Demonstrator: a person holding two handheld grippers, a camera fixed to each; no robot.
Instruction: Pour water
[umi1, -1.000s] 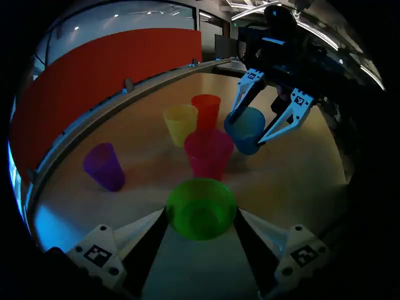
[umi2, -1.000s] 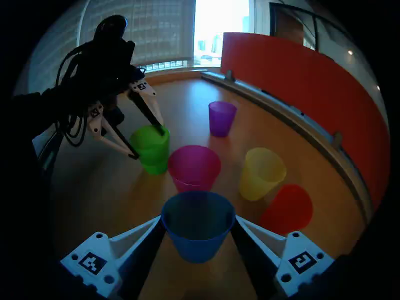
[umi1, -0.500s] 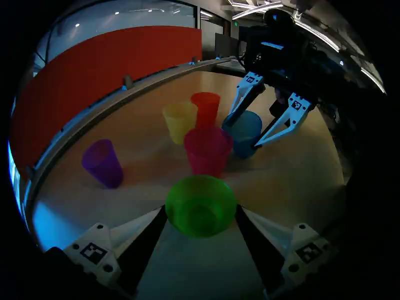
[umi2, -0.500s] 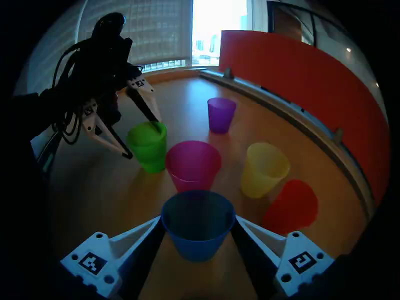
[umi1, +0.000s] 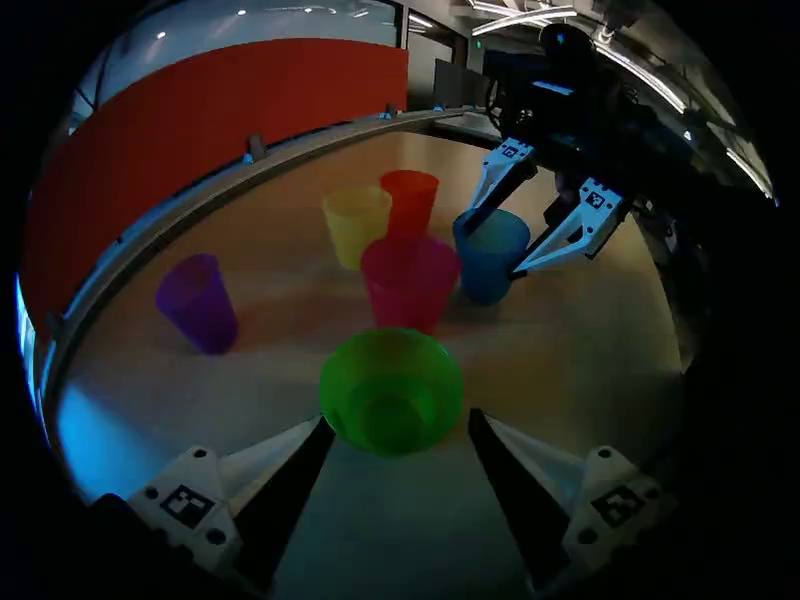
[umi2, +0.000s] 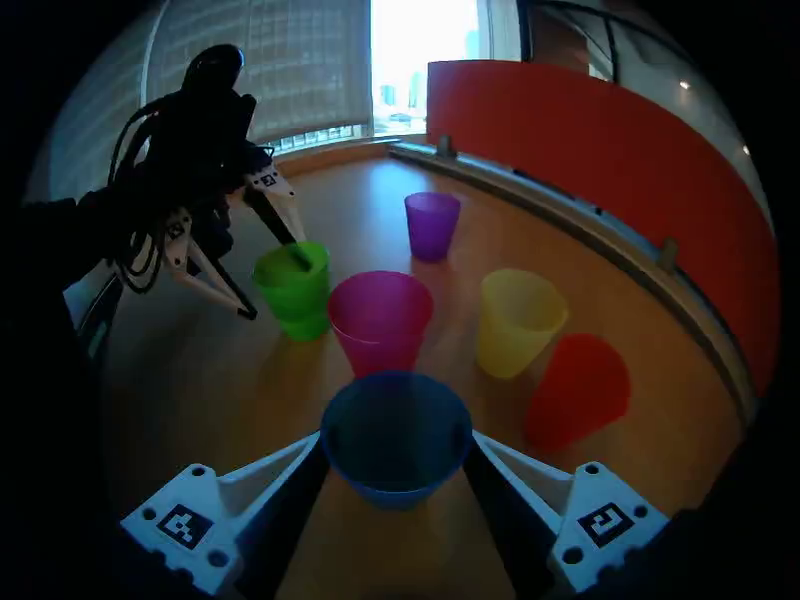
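Observation:
My left gripper (umi1: 397, 420) is shut on a green cup (umi1: 392, 385), its mouth facing away from the camera. My right gripper (umi2: 396, 440) is shut on a blue cup (umi2: 397, 415) in the same way. A pink cup (umi1: 408, 283) stands upright on the wooden table between the two held cups. In the left gripper view the right gripper (umi1: 488, 252) holds the blue cup (umi1: 490, 262) just right of the pink cup. In the right gripper view the left gripper (umi2: 275, 290) holds the green cup (umi2: 293, 290) left of the pink cup (umi2: 380, 322). Water cannot be made out in either cup.
A yellow cup (umi2: 515, 322), a red cup (umi2: 578, 390) and a purple cup (umi2: 432, 225) stand on the table (umi2: 200, 380) beyond the pink one. A red partition (umi2: 620, 150) with a metal rail runs along the table's far edge. Bright windows lie behind.
Both held cups sit slightly higher in their own views, and the blue cup's mouth looks tipped a little more forward. The standing cups have not moved on the table.

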